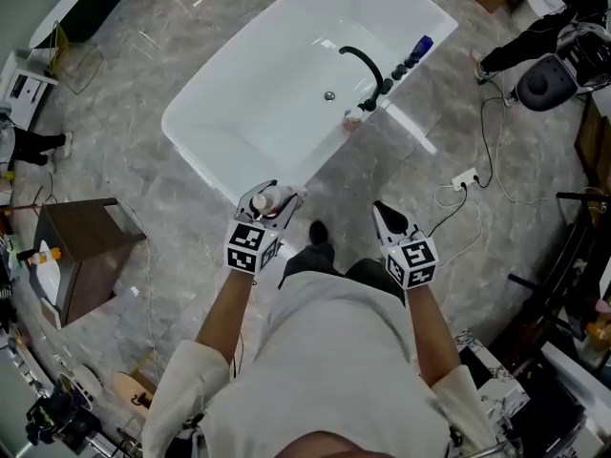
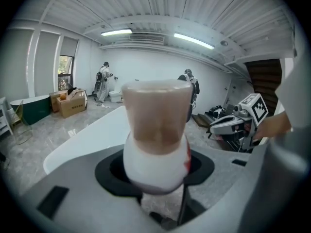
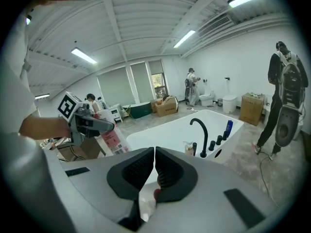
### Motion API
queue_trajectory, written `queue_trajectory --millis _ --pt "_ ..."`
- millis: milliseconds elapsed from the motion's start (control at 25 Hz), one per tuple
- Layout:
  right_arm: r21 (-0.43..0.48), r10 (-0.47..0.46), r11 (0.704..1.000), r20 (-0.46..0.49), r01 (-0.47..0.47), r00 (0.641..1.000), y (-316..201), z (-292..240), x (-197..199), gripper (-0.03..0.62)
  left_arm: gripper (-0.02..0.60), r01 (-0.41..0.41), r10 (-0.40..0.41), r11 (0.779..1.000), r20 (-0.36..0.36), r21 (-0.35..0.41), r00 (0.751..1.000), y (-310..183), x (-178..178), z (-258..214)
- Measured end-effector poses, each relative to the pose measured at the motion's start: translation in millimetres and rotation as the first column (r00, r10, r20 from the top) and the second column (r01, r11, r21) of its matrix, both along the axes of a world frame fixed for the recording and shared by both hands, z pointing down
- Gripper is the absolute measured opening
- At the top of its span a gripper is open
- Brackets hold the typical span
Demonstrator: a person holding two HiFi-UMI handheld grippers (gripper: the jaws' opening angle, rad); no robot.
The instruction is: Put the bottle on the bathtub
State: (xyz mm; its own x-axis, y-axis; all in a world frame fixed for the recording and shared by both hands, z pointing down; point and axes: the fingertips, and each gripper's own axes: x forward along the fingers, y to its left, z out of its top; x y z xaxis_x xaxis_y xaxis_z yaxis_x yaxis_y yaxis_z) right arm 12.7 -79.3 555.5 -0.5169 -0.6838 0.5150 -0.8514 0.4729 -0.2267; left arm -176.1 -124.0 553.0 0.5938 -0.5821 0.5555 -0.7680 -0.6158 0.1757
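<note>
**Gripper state.** The left gripper (image 1: 272, 197) is spread partway and clamped on the bottle (image 1: 262, 200), one pad on each side of the white body. The right gripper (image 3: 153, 154) is pressed together and holds nothing.

**Location of the task's thing.** The bottle is in the air in the left gripper and is not yet set down. In the head view it sits right at the near corner of the white bathtub (image 1: 196, 141).

**Governing relation.** The bathtub lies ahead of the bottle and below it, running away from the person toward the upper right of the head view. The bottle's long axis is roughly upright with a slight lean, crosswise to the jaws. The left hand is the nearer one to the near rim. The right hand is level with it, off toward the side that carries the black faucet (image 1: 366, 66). That side's rim already holds a small pump bottle (image 1: 352, 119) and, farther along, a blue bottle (image 1: 421, 44). In my judgement the placement needs a short reach forward and down onto bare rim.

**Writing and labels.**
- The right gripper view shows a label with red or pink print on the bottle, too small to read.
- A cardboard box (image 2: 71, 104) in the background has dark lettering that cannot be made out.
- No brand can be read anywhere.
</note>
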Motion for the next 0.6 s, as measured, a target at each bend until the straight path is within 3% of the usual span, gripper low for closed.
queue_trajectory --millis 320,600 --pt "-0.055 -0.001 0.998 -0.021 0.000 1.000 -17.6 22.2 -2.5 0.032 0.219 -0.033 0.034 0.999 0.024 -0.043 0.999 -32.0 8.6 39.6" --pt "-0.090 -0.002 0.996 0.012 0.003 1.000 -35.3 45.8 9.8 0.032 0.219 0.002 0.000 0.999 0.050 -0.033 0.999 -54.7 26.1 80.5"
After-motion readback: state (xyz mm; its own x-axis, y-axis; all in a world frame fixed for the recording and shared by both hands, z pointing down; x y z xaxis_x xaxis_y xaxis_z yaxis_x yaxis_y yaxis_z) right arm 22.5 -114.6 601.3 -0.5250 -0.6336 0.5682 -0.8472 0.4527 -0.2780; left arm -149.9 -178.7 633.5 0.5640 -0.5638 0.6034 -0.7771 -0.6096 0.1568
